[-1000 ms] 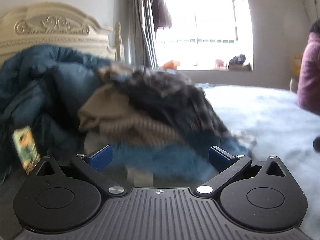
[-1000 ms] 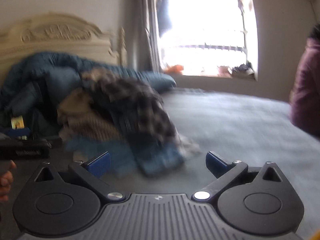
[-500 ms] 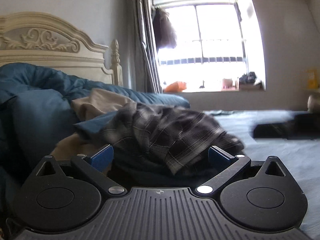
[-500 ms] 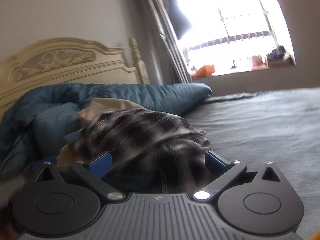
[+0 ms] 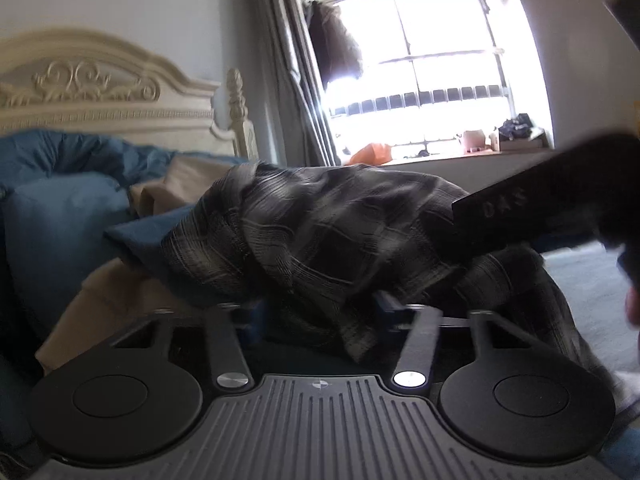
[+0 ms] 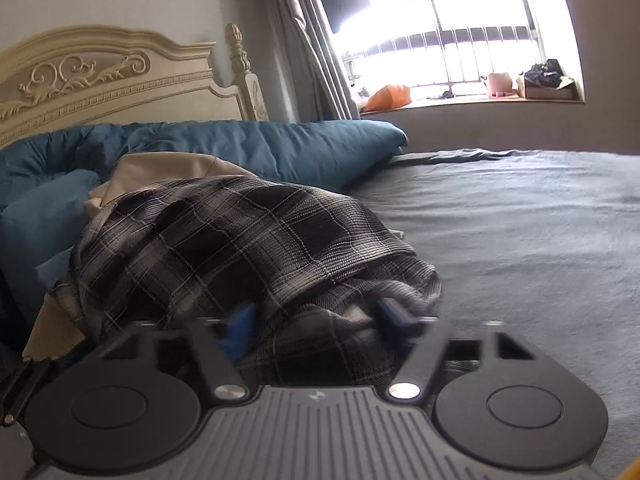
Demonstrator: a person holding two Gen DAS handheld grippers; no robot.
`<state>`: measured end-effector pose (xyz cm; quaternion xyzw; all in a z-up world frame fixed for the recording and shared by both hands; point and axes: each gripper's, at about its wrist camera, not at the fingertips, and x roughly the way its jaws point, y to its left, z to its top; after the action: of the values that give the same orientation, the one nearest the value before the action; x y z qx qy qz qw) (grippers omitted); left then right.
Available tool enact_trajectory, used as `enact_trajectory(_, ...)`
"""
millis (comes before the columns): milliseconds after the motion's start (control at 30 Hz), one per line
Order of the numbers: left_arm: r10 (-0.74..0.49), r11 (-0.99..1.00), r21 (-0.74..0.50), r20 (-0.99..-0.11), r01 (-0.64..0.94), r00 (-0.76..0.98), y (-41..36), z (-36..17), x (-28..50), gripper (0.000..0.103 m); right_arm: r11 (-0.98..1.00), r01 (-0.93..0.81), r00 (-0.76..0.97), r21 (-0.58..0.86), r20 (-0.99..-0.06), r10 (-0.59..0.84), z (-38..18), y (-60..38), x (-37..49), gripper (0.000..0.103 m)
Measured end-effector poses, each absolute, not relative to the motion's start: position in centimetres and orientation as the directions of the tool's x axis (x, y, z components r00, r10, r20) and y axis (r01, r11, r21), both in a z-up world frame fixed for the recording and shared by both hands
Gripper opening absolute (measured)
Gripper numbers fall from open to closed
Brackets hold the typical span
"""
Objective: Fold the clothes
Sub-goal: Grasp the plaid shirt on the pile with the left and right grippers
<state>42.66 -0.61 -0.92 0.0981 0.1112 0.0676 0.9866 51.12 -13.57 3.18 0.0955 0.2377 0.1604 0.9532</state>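
Left hand-held gripper (image 5: 316,316): jaws closing, a fold of the plaid shirt (image 5: 320,232) between the blue pads; motion blur, so contact with the cloth can't be confirmed. Right hand-held gripper (image 6: 316,316): jaws likewise closing on the near hem of the same shirt (image 6: 224,240), pads not plainly pressing yet. The shirt lies crumpled atop a beige garment (image 6: 160,166), left of the bare grey bed sheet (image 6: 520,240), with a blue duvet (image 6: 260,144) and cream headboard (image 6: 100,80) beyond. To do it well: bite only the plaid layer, keep both grips well apart on one edge, then lift clear and spread it on the open sheet to the right.
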Motion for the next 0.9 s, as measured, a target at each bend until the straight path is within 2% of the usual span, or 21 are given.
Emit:
enact_trajectory(33, 0.148, 0.971, 0.216, -0.207, -0.103, 0.967, -1.0, -0.9, 42.3, 0.028, 0.931, -0.263, 0.838, 0.254, -0.418, 0.351, 3.4, -13.6, 50.7, 0.036)
enact_trajectory(67, 0.135, 0.972, 0.220, -0.214, -0.087, 0.967, -1.4, -0.7, 42.2, 0.024, 0.931, -0.266, 0.840, 0.250, -0.414, 0.351, 3.6, -13.6, 50.3, 0.029)
enact_trajectory(133, 0.109, 0.973, 0.223, -0.232, -0.056, 0.967, -1.9, -0.3, 42.0, 0.008, 0.933, -0.265, 0.841, 0.245, -0.414, 0.348, 4.1, -13.7, 49.5, 0.009)
enact_trajectory(267, 0.041, 0.978, 0.208, -0.269, 0.016, 0.962, -2.0, 0.7, 40.2, 0.000, 0.924, -0.267, 0.834, 0.274, -0.415, 0.364, 5.3, -14.7, 47.7, 0.006)
enact_trajectory(467, -0.060, 0.962, 0.240, -0.281, 0.131, 0.958, -3.4, 1.3, 35.0, 0.000, 0.905, -0.312, 0.803, 0.290, -0.429, 0.414, 6.8, -16.7, 41.8, 0.006)
enact_trajectory(667, -0.170, 0.949, 0.210, -0.288, 0.235, 0.943, -4.5, 0.9, 27.3, 0.000, 0.870, -0.351, 0.764, 0.346, -0.431, 0.480, 7.3, -19.1, 32.4, 0.006)
enact_trajectory(900, -0.357, 0.899, 0.159, -0.275, 0.408, 0.893, -6.5, -0.1, 15.4, 0.000, 0.800, -0.391, 0.701, 0.455, -0.416, 0.579, 5.6, -22.0, 18.1, 0.006)
